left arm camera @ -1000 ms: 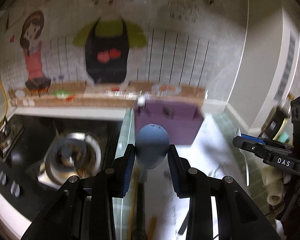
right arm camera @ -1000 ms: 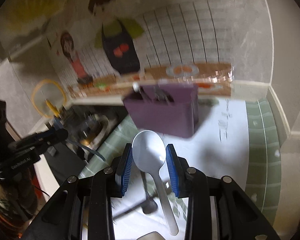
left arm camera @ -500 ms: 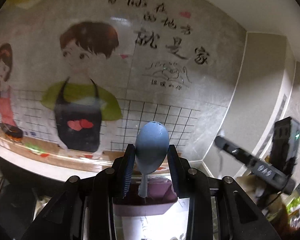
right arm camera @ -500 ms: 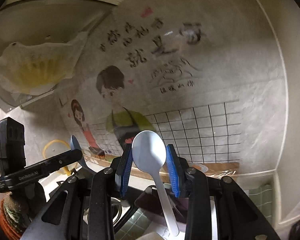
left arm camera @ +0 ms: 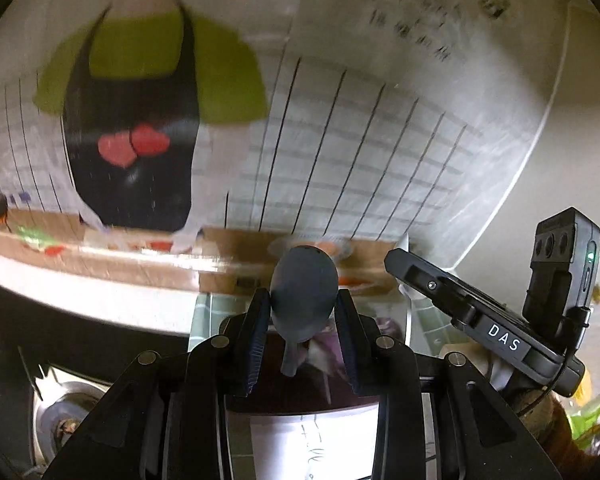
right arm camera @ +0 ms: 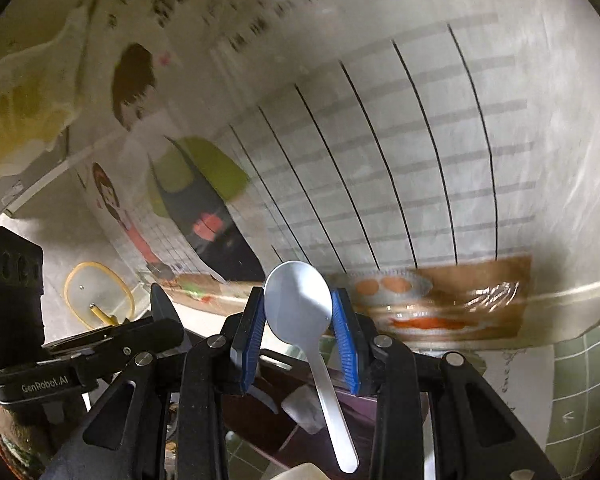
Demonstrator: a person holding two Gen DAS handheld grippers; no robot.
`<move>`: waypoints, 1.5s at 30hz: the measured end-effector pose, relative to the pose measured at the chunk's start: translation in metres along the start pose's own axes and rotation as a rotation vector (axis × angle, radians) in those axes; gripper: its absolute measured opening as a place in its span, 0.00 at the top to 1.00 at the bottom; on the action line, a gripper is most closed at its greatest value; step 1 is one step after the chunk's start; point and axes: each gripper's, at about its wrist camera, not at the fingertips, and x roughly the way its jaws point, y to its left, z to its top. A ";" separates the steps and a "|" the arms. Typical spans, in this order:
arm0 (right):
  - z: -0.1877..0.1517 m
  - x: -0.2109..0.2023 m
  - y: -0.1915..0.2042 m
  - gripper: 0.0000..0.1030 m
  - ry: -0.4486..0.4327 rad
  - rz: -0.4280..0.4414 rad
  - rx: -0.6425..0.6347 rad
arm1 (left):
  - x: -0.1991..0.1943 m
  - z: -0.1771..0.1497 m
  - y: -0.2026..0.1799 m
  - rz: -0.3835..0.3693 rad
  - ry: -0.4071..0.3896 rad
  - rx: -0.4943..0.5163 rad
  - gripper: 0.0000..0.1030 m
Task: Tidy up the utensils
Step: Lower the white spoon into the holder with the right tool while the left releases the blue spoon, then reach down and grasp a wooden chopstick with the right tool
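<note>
**Q:** What does each hand-held gripper carry, and how many utensils are there?

**A:** Two spoons, one per hand. My left hand-held gripper (left arm camera: pixel 303 322) is clenched on the bowl of one blue-grey spoon (left arm camera: pixel 303 300); its bowl stands up between the two pads and its short handle points down toward the purple holder (left arm camera: pixel 320 392). My right hand-held gripper (right arm camera: pixel 298 332) is clenched on one white spoon (right arm camera: pixel 298 304) in the same manner, bowl up, with the long handle running down and slightly right over that holder (right arm camera: pixel 260 408).

**Q:** Where is the purple holder?

**A:** One holder, directly under both spoons. In the left wrist view it lies just behind my fingers (left arm camera: pixel 256 340), with a white sheet (left arm camera: pixel 312 444) on the tabletop (left arm camera: pixel 204 320) nearer to me than the holder. In the right wrist view the holder's dark interior shows under the white spoon's handle; something pale lies inside, too blurred to name.

**Q:** What bounds the holder?

**A:** Beyond the holder rises the wall mural (left arm camera: pixel 132 120), with one cartoon cook in a black apron. Left of the holder sits one stove burner (left arm camera: pixel 68 420). Right of the holder the green-tiled tabletop (right arm camera: pixel 580 380) lies open up to the wall. Both hand-held grippers hang close beside each other above the holder.
</note>
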 end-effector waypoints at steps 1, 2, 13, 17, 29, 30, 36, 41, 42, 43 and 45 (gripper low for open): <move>-0.003 0.006 -0.003 0.70 0.006 -0.003 0.003 | 0.007 -0.002 0.003 -0.009 0.011 -0.012 0.67; -0.006 0.012 -0.006 0.69 0.015 -0.004 0.004 | 0.013 -0.004 0.005 -0.027 0.021 -0.021 0.67; -0.018 -0.015 -0.021 0.65 0.103 -0.076 0.069 | -0.004 -0.019 0.000 -0.028 -0.006 -0.002 0.51; -0.010 -0.055 0.005 0.64 0.073 -0.096 -0.012 | -0.037 -0.021 -0.003 -0.021 -0.051 -0.018 0.50; -0.086 -0.125 0.074 0.64 0.298 -0.111 -0.338 | -0.120 -0.119 -0.003 0.017 -0.024 -0.016 0.50; -0.099 -0.127 0.077 0.64 0.336 -0.099 -0.368 | -0.123 -0.132 -0.001 0.020 -0.010 -0.019 0.50; -0.187 -0.131 0.092 0.65 0.592 0.066 -0.499 | -0.131 -0.191 0.015 0.055 0.056 -0.066 0.50; -0.269 -0.128 0.114 0.67 0.817 0.201 -0.639 | -0.135 -0.225 0.032 0.082 0.088 -0.142 0.50; -0.281 -0.127 0.117 0.67 0.845 0.210 -0.670 | -0.136 -0.230 0.034 0.091 0.093 -0.149 0.50; -0.289 -0.126 0.119 0.69 0.861 0.212 -0.688 | -0.138 -0.236 0.037 0.102 0.100 -0.159 0.50; -0.308 -0.124 0.123 0.71 0.895 0.220 -0.718 | -0.141 -0.244 0.043 0.119 0.110 -0.171 0.50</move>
